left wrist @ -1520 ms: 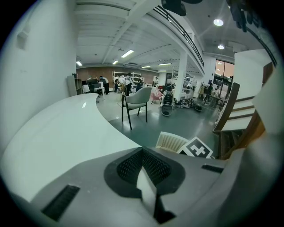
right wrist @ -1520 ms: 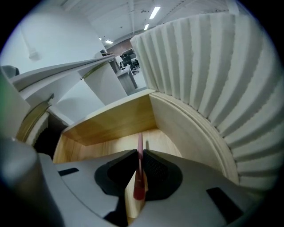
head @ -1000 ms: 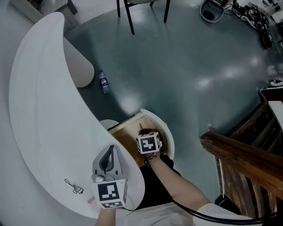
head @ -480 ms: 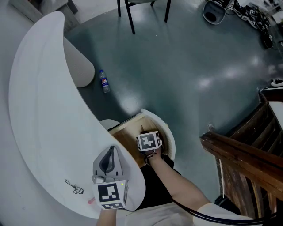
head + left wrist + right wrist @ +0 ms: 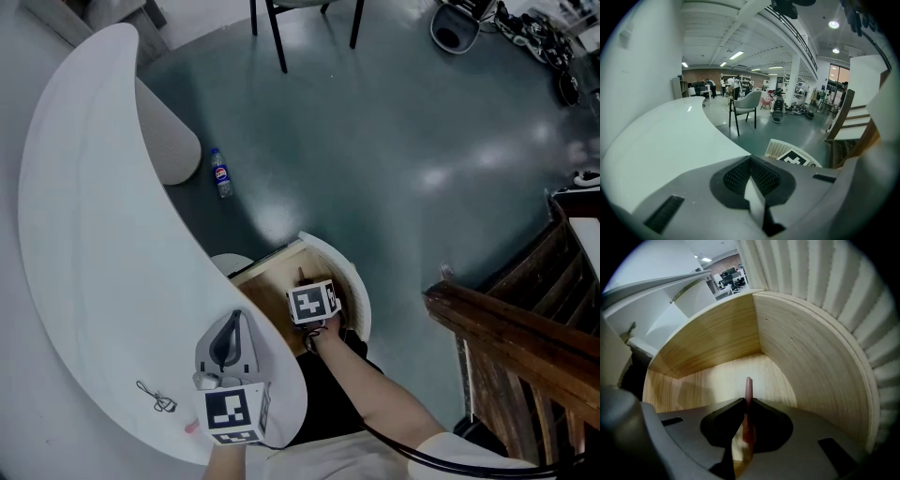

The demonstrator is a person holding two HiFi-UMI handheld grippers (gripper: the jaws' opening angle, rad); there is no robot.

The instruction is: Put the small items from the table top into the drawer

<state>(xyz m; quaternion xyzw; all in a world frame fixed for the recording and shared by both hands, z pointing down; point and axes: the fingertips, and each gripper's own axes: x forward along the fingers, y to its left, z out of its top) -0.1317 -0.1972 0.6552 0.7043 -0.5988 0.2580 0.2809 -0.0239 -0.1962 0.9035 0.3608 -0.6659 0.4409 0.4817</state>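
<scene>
Clamps a thin pink stick (image 5: 748,397) in the nearly closed jaws of the right gripper (image 5: 746,408), aimed steeply down inside the wooden drawer (image 5: 801,357), probably for release there. Parks the left gripper (image 5: 752,180), jaws together and empty, on the white counter (image 5: 94,234), just right of a small black item (image 5: 157,397) not yet collected.
</scene>
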